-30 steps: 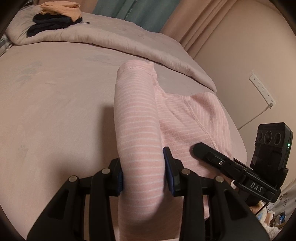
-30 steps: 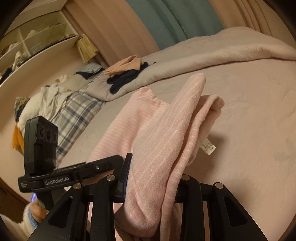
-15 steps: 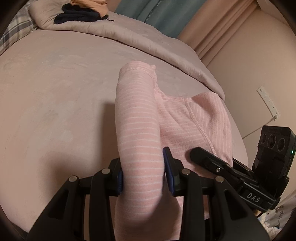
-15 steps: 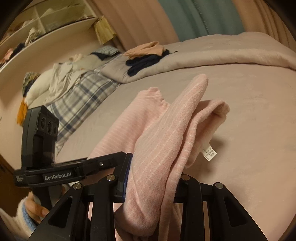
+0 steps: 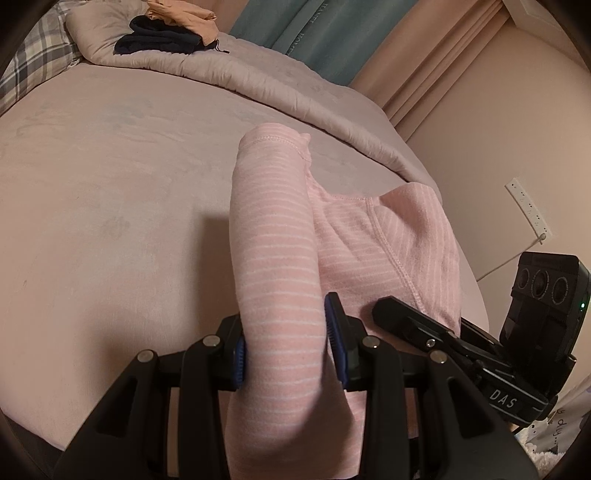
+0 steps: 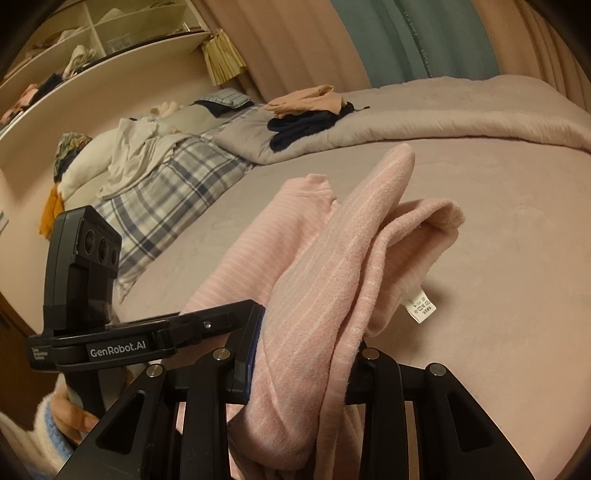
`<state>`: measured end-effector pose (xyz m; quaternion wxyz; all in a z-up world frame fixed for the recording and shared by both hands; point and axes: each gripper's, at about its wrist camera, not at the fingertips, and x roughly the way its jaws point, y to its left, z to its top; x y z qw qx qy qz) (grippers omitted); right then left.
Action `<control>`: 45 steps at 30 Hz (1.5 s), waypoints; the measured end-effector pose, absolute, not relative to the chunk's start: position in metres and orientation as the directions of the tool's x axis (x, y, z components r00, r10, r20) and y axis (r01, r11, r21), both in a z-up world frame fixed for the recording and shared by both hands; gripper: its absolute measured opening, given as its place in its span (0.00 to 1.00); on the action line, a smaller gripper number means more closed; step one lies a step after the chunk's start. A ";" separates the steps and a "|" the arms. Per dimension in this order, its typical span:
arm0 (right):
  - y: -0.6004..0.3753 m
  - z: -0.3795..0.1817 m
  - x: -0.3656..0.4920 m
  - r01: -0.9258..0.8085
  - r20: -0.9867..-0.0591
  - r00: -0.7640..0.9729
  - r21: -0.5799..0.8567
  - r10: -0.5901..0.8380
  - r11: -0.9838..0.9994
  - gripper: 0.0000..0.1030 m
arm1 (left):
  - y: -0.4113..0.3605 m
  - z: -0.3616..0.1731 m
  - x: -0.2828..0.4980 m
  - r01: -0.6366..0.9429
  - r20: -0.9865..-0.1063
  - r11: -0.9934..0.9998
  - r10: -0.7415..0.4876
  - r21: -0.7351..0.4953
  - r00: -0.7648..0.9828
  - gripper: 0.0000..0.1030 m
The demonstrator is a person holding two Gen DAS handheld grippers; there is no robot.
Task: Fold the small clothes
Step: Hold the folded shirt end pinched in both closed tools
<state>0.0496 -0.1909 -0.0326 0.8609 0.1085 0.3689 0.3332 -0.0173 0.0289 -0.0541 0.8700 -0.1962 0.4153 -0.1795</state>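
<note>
A small pink garment with thin white stripes (image 5: 273, 266) hangs between both grippers above the pink bed. My left gripper (image 5: 286, 350) is shut on a rolled fold of it, blue pads pressing both sides. In the right wrist view the same pink garment (image 6: 332, 266) rises in a bunched fold with a white care label (image 6: 419, 306) dangling, and my right gripper (image 6: 299, 363) is shut on it. The right gripper's body (image 5: 480, 354) shows at the lower right of the left view. The left gripper's body (image 6: 110, 332) shows at the lower left of the right view.
The bed's pink sheet (image 5: 110, 203) spreads out to the left and ahead. A rolled pink duvet (image 5: 258, 81) lies across the far side with dark and orange clothes (image 5: 166, 33) on it. A plaid blanket (image 6: 173, 195) and a shelf unit (image 6: 92, 44) stand at left. A wall power strip (image 5: 528, 206) is at right.
Both grippers have shifted sideways across the bed with the garment held between them, each rolling a little. The far pile of clothes has slid right in both views. Both grips are unchanged.
</note>
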 end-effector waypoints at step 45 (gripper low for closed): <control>-0.160 0.001 0.072 -0.567 -0.549 0.471 0.411 0.690 0.714 0.33 | 0.054 -0.006 0.009 0.104 -0.649 0.888 -0.403 -0.448 0.645 0.34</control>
